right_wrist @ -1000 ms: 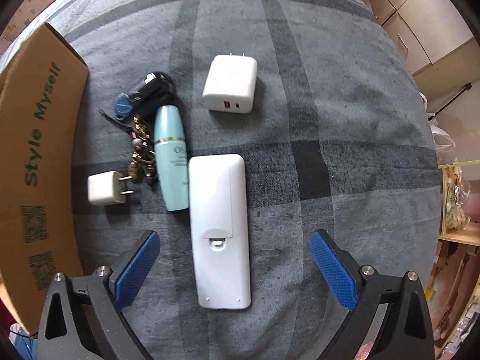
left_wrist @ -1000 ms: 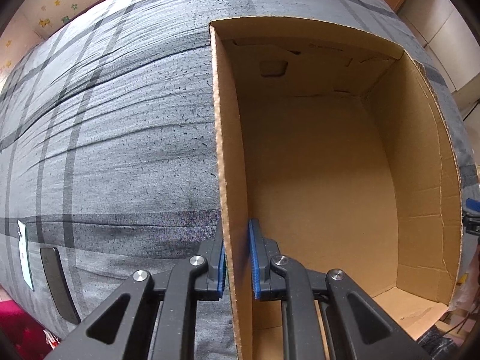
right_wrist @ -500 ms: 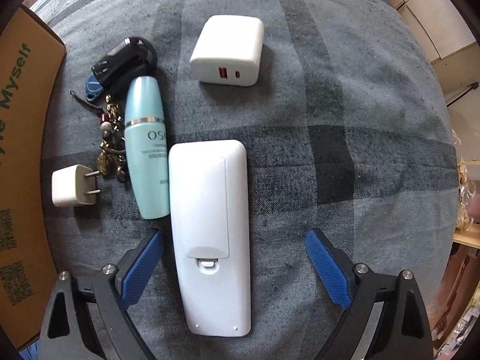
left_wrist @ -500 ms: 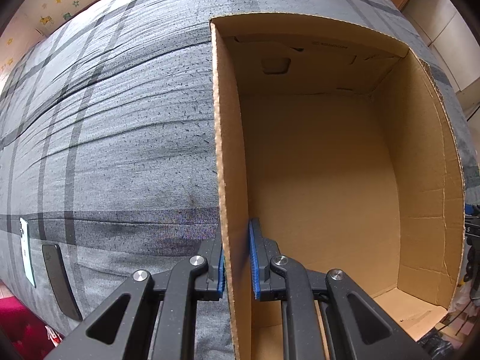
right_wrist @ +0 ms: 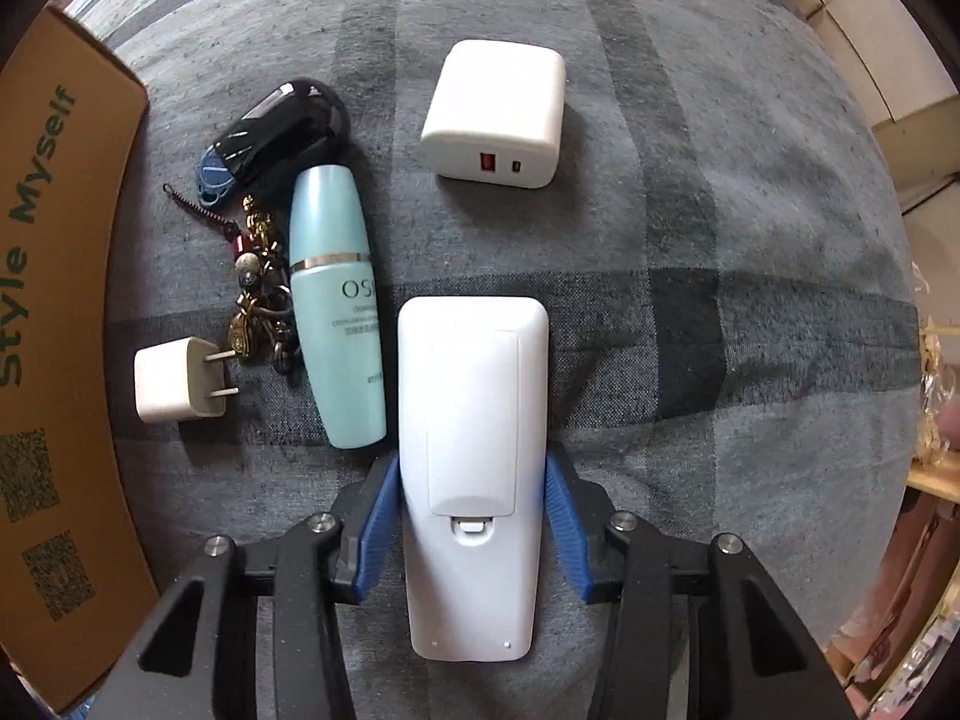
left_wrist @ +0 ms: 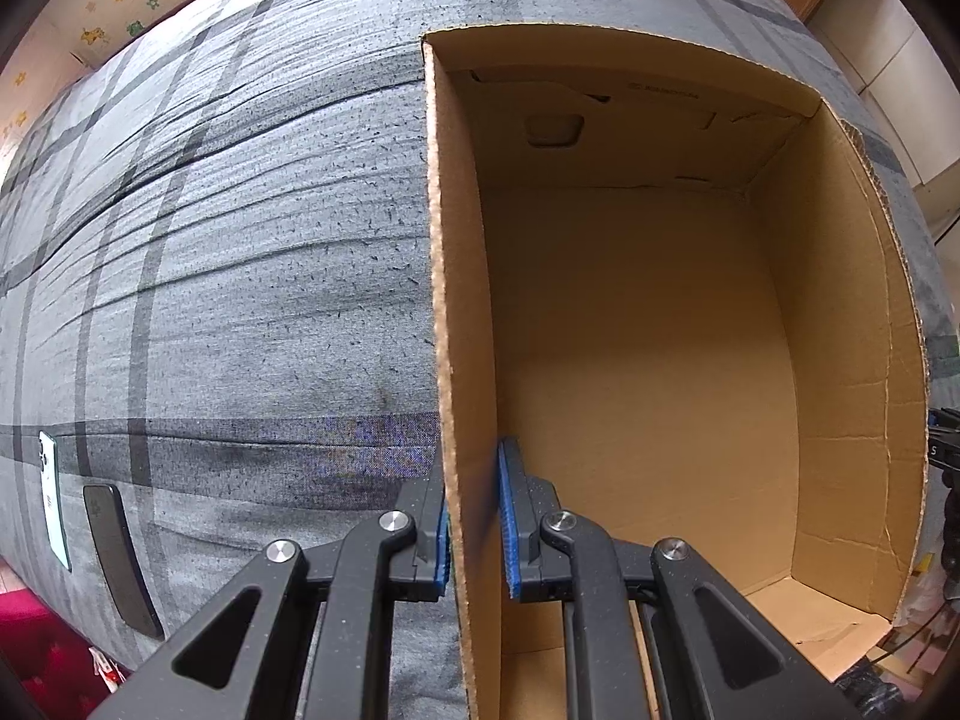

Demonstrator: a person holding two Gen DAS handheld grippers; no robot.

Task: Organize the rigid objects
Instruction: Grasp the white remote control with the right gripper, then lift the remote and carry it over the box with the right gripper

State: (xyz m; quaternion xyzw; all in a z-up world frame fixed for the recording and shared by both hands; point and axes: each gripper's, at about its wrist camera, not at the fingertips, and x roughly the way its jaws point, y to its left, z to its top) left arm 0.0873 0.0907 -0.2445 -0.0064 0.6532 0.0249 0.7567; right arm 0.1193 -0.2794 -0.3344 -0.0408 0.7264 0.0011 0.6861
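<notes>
My left gripper [left_wrist: 474, 528] is shut on the left wall of an open, empty cardboard box [left_wrist: 462, 300] that stands on the grey plaid bed. My right gripper [right_wrist: 474, 516] is shut on a white remote control [right_wrist: 474, 450] that lies face down on the bed, its blue pads [right_wrist: 378, 516] pressing both long sides. Beside the remote lie a teal bottle [right_wrist: 336, 312], a small white plug charger [right_wrist: 174, 384], a bunch of keys with a black fob [right_wrist: 282, 126] and a large white USB charger [right_wrist: 498, 114].
The box's outer wall [right_wrist: 54, 324], printed "Style Myself", stands at the left of the right wrist view. Two phones [left_wrist: 114, 546] lie near the bed's left edge in the left wrist view. Cupboards stand beyond the bed at the right.
My right gripper moved down over the remote and its jaws closed from wide open onto the remote's sides. My left gripper kept its hold on the box wall.
</notes>
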